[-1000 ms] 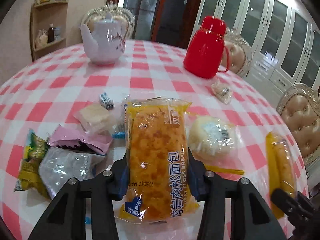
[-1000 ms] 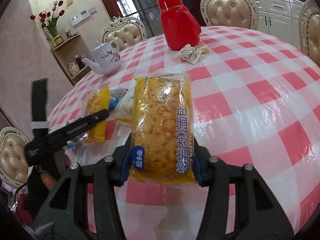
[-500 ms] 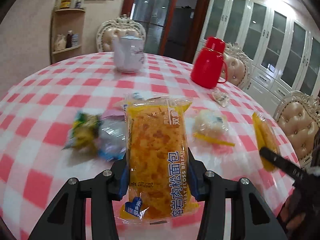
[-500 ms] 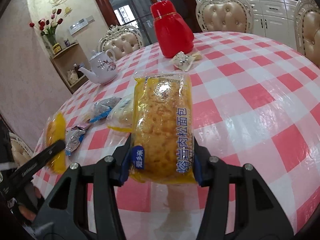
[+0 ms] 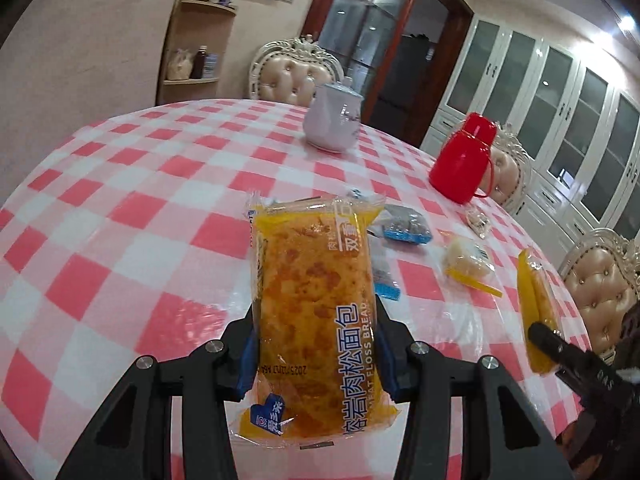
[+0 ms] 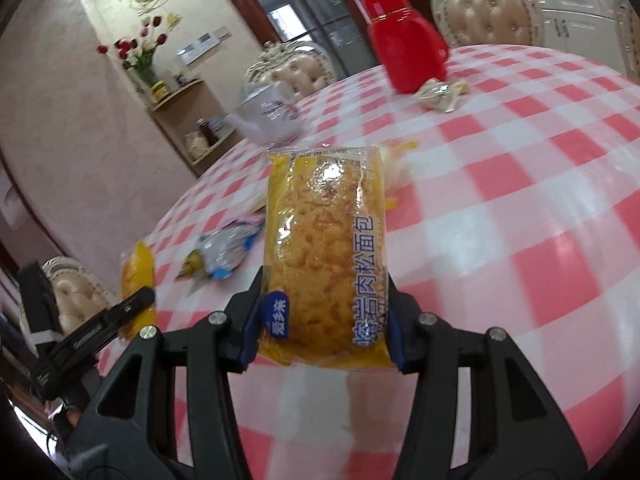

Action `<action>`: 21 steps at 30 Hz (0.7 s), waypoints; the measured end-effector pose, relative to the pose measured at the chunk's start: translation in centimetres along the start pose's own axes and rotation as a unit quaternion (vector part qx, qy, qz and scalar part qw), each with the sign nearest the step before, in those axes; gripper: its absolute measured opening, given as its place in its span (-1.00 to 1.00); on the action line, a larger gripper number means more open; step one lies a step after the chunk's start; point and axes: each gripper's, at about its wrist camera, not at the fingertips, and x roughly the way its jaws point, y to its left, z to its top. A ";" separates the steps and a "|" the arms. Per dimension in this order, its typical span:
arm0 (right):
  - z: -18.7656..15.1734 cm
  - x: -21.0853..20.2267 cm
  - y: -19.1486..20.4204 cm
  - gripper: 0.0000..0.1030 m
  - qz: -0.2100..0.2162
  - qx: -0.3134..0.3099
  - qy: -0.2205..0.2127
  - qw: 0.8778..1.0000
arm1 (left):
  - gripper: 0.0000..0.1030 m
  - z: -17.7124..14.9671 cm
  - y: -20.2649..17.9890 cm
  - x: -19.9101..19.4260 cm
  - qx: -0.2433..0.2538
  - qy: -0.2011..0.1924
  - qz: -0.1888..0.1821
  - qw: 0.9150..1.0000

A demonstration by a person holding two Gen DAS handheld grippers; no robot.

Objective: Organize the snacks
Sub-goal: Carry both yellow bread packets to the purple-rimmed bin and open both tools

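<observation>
Two bread packets, one pinched in each gripper above the checked tabletop (image 5: 120, 208).
We see the left gripper (image 5: 316, 344) and right gripper (image 6: 322, 320) fingers clamping the left packet (image 5: 312, 300) and right packet (image 6: 324, 256) across their lower sides (light, soft, crushable, slick film), so we judge a gentle mid-body hold best.

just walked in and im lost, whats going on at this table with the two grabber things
A person is sorting snacks on a round table with a red-checked cloth, a handheld gripper in each hand. The left gripper is clamped on a yellow meat floss bread pack, and the right gripper is clamped on a second bread pack. Both packs are held above the table. Other snack packets, a white teapot and a red flask sit on the cloth.
</observation>
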 end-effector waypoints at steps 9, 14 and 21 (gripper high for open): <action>-3.3 1.5 6.5 0.05 0.060 -0.042 0.035 0.997 | -0.05 -0.9 3.3 -1.8 -0.017 -0.004 0.023 1.000; -5.0 2.7 9.8 0.05 0.099 -0.056 0.055 0.992 | -0.05 -1.3 5.8 -3.3 -0.044 -0.011 0.035 0.998; -7.1 4.0 14.0 0.05 0.139 -0.086 0.084 0.983 | -0.05 -1.3 8.4 -4.9 -0.065 -0.029 0.053 0.996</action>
